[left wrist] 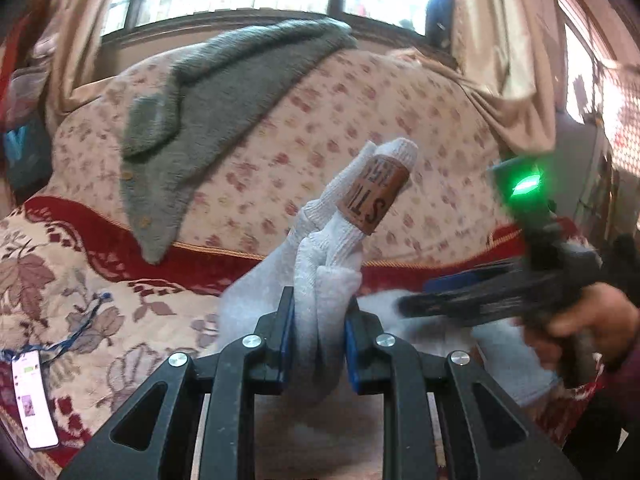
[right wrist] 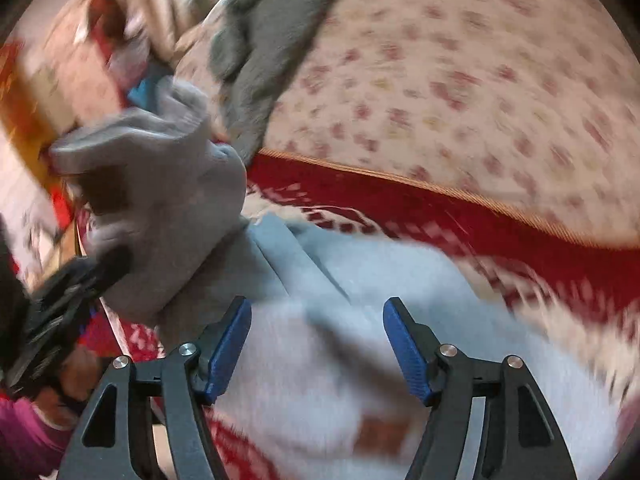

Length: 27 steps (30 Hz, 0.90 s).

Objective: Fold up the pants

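The light grey pants [left wrist: 320, 280] lie on a patterned red and cream cover [left wrist: 60, 280]. My left gripper [left wrist: 319, 320] is shut on a bunched waistband part of the pants, which sticks up with a brown label [left wrist: 372, 196]. In the right wrist view the pants [right wrist: 360, 320] spread below my right gripper [right wrist: 316, 344], which is open and empty just above the fabric. The lifted bunch [right wrist: 160, 200] shows at the left there, held by the left gripper [right wrist: 72, 288]. The right gripper [left wrist: 480, 304] shows blurred at the right of the left wrist view.
A dark grey knitted cardigan [left wrist: 224, 112] lies over a floral cushion [left wrist: 360, 120] at the back. A phone [left wrist: 34, 400] lies on the cover at the left. Curtains [left wrist: 500, 40] and a window are behind.
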### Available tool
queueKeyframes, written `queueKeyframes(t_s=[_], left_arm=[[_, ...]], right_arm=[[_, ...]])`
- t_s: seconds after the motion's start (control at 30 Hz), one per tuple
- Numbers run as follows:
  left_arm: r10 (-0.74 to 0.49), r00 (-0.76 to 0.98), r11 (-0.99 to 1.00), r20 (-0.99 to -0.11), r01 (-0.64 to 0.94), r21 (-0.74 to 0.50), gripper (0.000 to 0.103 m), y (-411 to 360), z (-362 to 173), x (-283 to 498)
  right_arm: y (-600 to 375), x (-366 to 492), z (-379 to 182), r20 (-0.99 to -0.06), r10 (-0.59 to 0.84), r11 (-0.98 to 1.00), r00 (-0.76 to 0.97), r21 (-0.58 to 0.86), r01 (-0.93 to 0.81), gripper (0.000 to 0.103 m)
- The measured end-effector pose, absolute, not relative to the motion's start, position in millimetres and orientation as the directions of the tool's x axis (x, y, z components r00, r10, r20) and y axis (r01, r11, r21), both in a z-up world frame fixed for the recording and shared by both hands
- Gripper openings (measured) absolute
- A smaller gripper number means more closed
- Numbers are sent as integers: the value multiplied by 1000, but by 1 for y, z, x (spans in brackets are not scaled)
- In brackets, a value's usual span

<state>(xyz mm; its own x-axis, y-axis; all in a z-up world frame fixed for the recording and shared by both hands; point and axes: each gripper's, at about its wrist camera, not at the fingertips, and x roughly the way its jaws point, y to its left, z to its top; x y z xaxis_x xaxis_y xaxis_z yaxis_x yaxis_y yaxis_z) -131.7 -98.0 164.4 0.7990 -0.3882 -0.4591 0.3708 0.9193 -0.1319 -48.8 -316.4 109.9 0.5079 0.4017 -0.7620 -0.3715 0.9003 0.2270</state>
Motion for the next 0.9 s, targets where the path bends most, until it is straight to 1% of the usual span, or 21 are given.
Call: queueKeyframes(t_s=[0.1,0.2,0.27,0.3,0.33,0.37,0.4,0.43,0.47,0.6,0.63,0.7,0.77,0.8,0.87,0.9], left_arm=[[-383,808,923,-447,354,-152,21,-81,167,-132],[-376,813,926,-444,342,-159,21,-69,167,-129],[-371,818,928,-439,333,-165,21,-61,167,-128],[-370,821,929,-435,326,-175,21,-56,168,-126],[-370,823,929,-432,321,-183,21,-51,168,-125],[-368,825,930,-428,315,-192,21,-46,168,-123],[-368,828,929,-423,310,-201,21,-42,169,-122],[-368,829,929,-420,307,-207,21,-38,169,-121],[-369,831,928,-417,304,-215,21,-35,169,-120],[-377,832,924,-407,310,-224,21,-33,170,-120],[-382,830,923,-406,315,-222,21,-34,169,-121],[-389,827,920,-407,328,-213,21,-40,168,-122],[-391,817,920,-424,335,-204,21,-48,165,-120],[-396,810,918,-432,340,-203,21,-52,163,-119],[-410,801,912,-436,365,-188,21,-61,161,-121],[-410,801,912,-437,372,-174,21,-65,160,-123]], right_arm=[[-279,-7,87,-829,391,874,401,197,-443,73],[-253,15,59,-878,333,858,344,131,-496,73],[-241,21,42,-890,317,851,329,114,-512,73],[-236,22,36,-891,324,841,319,117,-528,62],[-233,21,32,-893,330,830,306,120,-545,49],[-227,20,30,-896,320,822,307,102,-560,28],[-221,19,31,-896,305,820,323,75,-568,20],[-217,18,35,-890,313,813,331,71,-578,15],[-214,19,40,-884,322,812,339,74,-579,12],[-205,31,68,-824,432,799,367,161,-580,10],[-200,35,70,-816,442,800,374,169,-576,10],[-191,43,62,-811,442,813,383,183,-552,10],[-180,51,49,-823,446,815,351,213,-539,11],[-180,52,44,-828,440,824,347,218,-523,15],[-196,52,47,-804,489,820,337,294,-491,16],[-212,50,54,-787,525,815,324,354,-459,23]])
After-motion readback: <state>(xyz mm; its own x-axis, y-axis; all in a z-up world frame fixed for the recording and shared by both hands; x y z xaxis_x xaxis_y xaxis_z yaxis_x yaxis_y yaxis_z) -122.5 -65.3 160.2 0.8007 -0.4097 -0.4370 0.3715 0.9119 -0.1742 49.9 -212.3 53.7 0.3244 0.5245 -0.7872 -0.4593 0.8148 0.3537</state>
